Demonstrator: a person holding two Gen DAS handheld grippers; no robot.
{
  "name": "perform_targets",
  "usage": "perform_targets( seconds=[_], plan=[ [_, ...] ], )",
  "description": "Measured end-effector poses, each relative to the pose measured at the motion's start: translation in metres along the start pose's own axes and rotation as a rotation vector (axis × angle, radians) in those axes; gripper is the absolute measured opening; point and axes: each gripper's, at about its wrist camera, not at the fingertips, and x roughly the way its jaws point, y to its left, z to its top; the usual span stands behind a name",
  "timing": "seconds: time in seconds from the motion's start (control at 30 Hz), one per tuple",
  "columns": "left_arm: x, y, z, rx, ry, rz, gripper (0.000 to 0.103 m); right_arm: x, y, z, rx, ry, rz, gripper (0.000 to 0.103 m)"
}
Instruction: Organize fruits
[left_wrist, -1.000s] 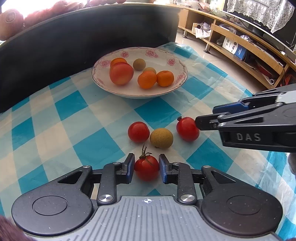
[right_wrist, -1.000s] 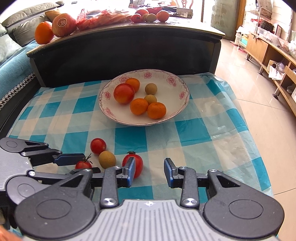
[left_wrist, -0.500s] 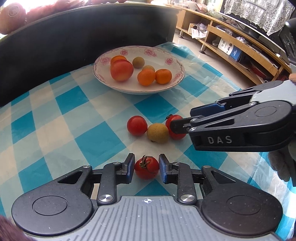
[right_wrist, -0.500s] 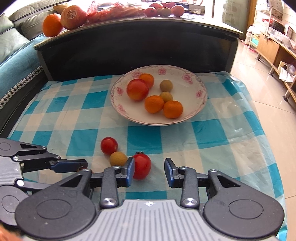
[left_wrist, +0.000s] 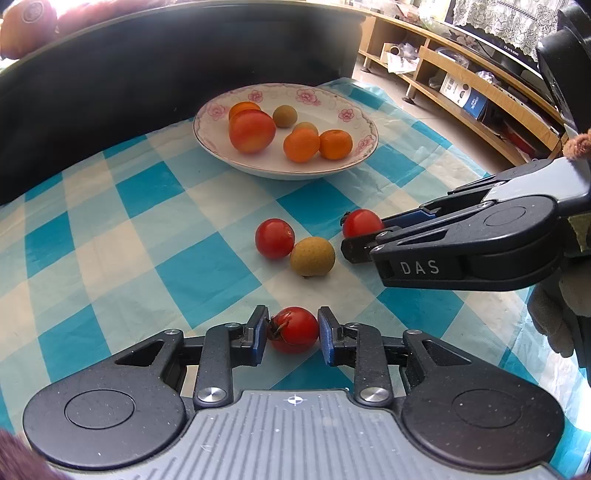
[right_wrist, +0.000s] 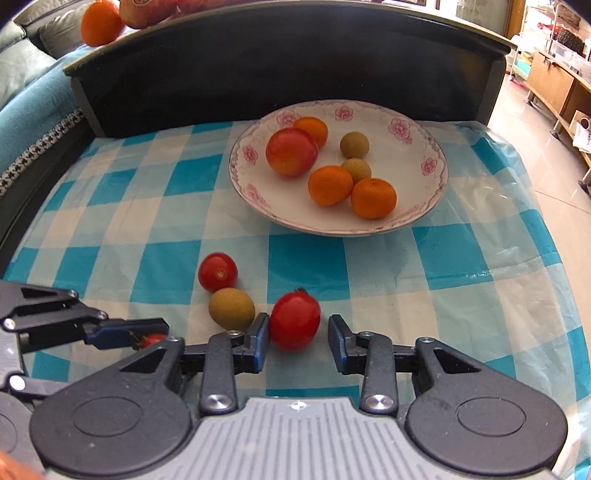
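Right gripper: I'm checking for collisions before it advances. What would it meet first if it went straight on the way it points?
The right gripper would first meet the red tomato already between its open jaws, against the left one. Beyond that lies bare tablecloth, then probably the plate, though depth is unclear.

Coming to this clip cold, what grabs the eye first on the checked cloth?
A white floral plate at the back holds oranges, a large tomato and two small brown fruits. In front, the left hand-held gripper has a cherry tomato between its fingers, and the right hand-held gripper brackets another tomato, with a gap on its right side. A loose tomato and a brown fruit lie between.
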Motion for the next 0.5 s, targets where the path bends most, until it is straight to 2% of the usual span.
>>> perform_targets(
  seconds=[0.2,0.5],
  plan=[
    [-0.001,0.002,-0.001,0.001,0.001,-0.009,0.037,-0.003,-0.004,0.001,0.013,0.019,0.039,0.033],
    [-0.008,0.002,-0.008,0.023,0.003,-0.012,0.037,-0.015,-0.002,-0.019,-0.024,0.044,0.033,0.032]
  ],
)
